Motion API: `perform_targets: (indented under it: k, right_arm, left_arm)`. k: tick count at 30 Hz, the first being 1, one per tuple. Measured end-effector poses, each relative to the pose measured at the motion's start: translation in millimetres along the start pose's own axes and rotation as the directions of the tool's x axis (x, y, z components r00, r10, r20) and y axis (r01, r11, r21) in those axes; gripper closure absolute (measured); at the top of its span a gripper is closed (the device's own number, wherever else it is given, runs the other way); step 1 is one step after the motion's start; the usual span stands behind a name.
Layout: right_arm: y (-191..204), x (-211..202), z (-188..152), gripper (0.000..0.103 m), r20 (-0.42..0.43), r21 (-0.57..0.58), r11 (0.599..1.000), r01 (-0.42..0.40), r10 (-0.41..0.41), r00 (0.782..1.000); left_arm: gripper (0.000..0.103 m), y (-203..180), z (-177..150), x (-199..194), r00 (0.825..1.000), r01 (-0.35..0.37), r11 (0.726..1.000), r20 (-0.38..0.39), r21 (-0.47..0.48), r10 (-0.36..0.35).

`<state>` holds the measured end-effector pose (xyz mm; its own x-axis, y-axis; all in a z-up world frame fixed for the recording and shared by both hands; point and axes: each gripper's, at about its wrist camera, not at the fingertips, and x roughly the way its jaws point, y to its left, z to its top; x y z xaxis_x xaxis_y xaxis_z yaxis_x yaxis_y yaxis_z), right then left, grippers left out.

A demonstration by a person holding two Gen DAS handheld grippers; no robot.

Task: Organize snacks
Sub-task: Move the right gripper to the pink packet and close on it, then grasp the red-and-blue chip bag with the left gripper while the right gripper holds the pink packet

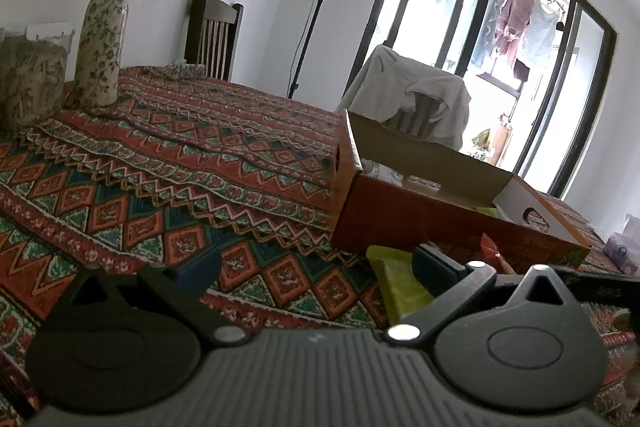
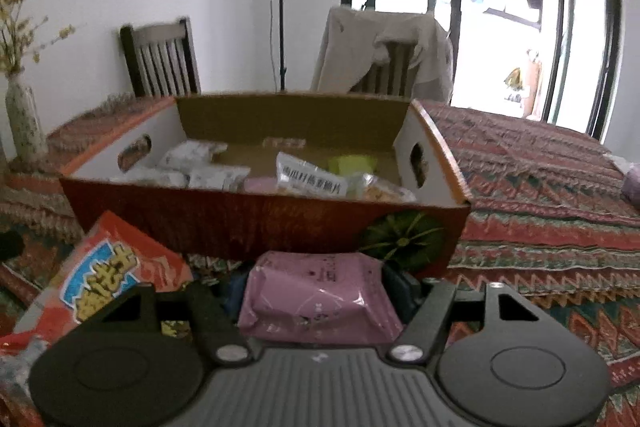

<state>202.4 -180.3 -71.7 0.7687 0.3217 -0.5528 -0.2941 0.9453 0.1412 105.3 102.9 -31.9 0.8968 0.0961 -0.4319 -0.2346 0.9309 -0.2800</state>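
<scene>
Pink packet [image 2: 316, 303]: it sits closest to you, lying between the fingers of your right tool [image 2: 318, 287], just short of the box's front wall.
Right tool: clamped on the pink packet, with a pad against each of its side edges. It is low over the table [image 2: 540, 227].
Cardboard box [image 2: 240, 223]: open-topped and right ahead of your right tool. Its red front wall stands just beyond the packet, and the two white end walls each have a handle hole.
Box contents: several snack packets [image 2: 308, 179] lie loose on the floor of the box, mostly toward the front. The back strip of the floor is bare cardboard.
Red snack bag [image 2: 108, 275]: leans at the left of your right tool, its upper edge close to the box's front wall. Part of it is hidden behind the tool's left arm.
Room on the right: past the box's right end you have a broad stretch of patterned tablecloth running to the far edge.
Left tool [image 1: 316, 267]: released, fingers spread wide, with only cloth between them.
Yellow packet [image 1: 396, 283]: flat on the table under your left tool's right finger, just beside the near corner of the box.
Room on the left: a long open run of cloth lies ahead of your left tool, up to a flowered vase [image 1: 100, 43] and a clear jar [image 1: 32, 79] near the far left edge.
Beyond the table edge: a dark wooden chair [image 1: 214, 31] and a chair draped with pale cloth [image 1: 412, 95] stand close against the far side.
</scene>
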Motion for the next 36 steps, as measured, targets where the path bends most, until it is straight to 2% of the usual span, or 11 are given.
perform_targets:
  k: [7, 11, 15, 20, 24, 29, 36]
  right_arm:
    - [-10.1, -40.5, -10.9, 0.036, 0.114, 0.039, 0.999, 0.014, -0.018, 0.993]
    - [-18.4, -56.3, -21.5, 0.036, 0.139, 0.061, 0.998, 0.017, -0.025, 0.99]
    - [-26.4, -69.2, -32.3, 0.036, 0.153, 0.071, 0.997, 0.014, -0.025, 0.988]
    - [-38.1, -75.4, -40.1, 0.036, 0.161, 0.104, 0.995, 0.006, -0.023, 0.987]
    - [-45.3, -77.1, -45.1, 0.036, 0.168, 0.127, 0.992, -0.01, -0.012, 0.986]
    - [-53.6, -78.0, -49.7, 0.036, 0.175, 0.148, 0.989, -0.03, 0.004, 0.985]
    - [-64.4, -79.5, -59.8, 0.036, 0.177, 0.173, 0.983, -0.057, 0.026, 0.984]
  left_arm:
    - [0.0, 0.2, 0.1, 0.0, 1.0, -0.009, 1.0, -0.002, -0.004, 0.009]
    - [0.0, -0.7, 0.9, -2.2, 1.0, -0.021, 1.0, 0.006, -0.004, 0.021]
    - [0.0, -13.9, 4.1, -8.0, 0.999, -0.04, 0.998, 0.009, 0.05, 0.04]
    - [0.0, -43.0, 13.7, -23.2, 1.0, 0.0, 0.995, 0.017, 0.1, -0.002]
    - [0.0, -80.3, 15.0, -33.6, 0.999, 0.024, 0.98, 0.017, 0.197, -0.028]
    - [0.0, -119.0, 4.4, -33.3, 0.999, 0.051, 0.957, -0.024, 0.284, -0.046]
    - [0.0, -153.2, -21.5, -18.7, 0.995, 0.045, 0.923, -0.094, 0.383, -0.01]
